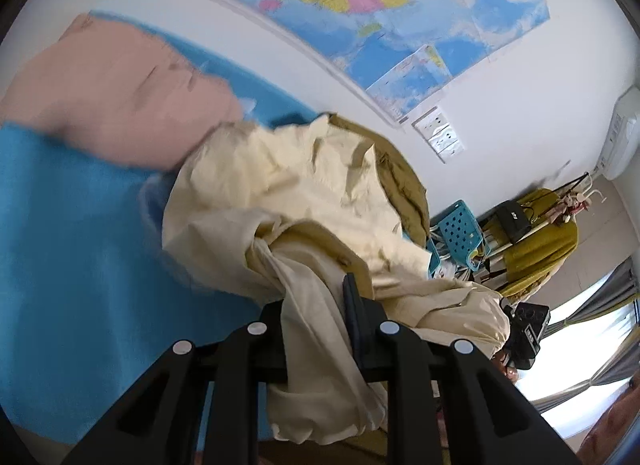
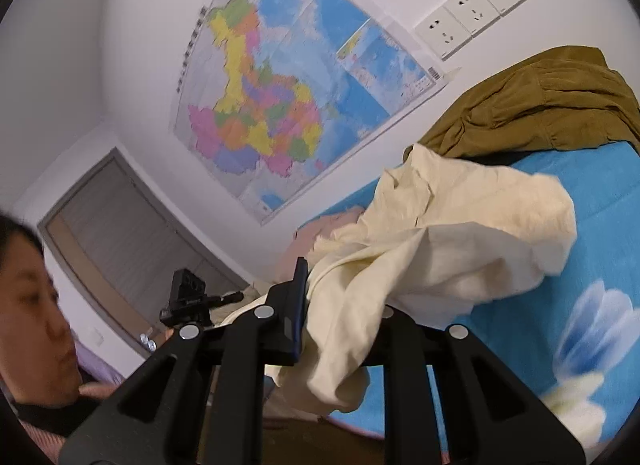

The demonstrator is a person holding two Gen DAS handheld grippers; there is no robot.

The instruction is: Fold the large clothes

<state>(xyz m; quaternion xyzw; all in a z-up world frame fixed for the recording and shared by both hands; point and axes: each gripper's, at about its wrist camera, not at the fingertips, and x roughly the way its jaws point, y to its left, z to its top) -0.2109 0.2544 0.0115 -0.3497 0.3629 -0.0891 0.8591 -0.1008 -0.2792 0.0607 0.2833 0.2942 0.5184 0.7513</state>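
Note:
A large cream garment [image 1: 280,185] is bunched up and lifted above the blue bed sheet [image 1: 60,245]. My left gripper [image 1: 316,297] is shut on one edge of it, and cloth spills down between the fingers. In the right wrist view the same cream garment [image 2: 460,241] hangs from my right gripper [image 2: 344,293], which is shut on another part of its edge. The right gripper's right finger is hidden under the cloth. The other gripper [image 2: 184,301] shows at the left of the right wrist view.
A brown garment [image 2: 540,105] lies at the back of the bed by the wall. A pink garment [image 1: 112,97] lies on the sheet to the left. A map [image 2: 272,97] and sockets [image 2: 468,13] are on the wall. A person's head [image 2: 28,305] is close at the left.

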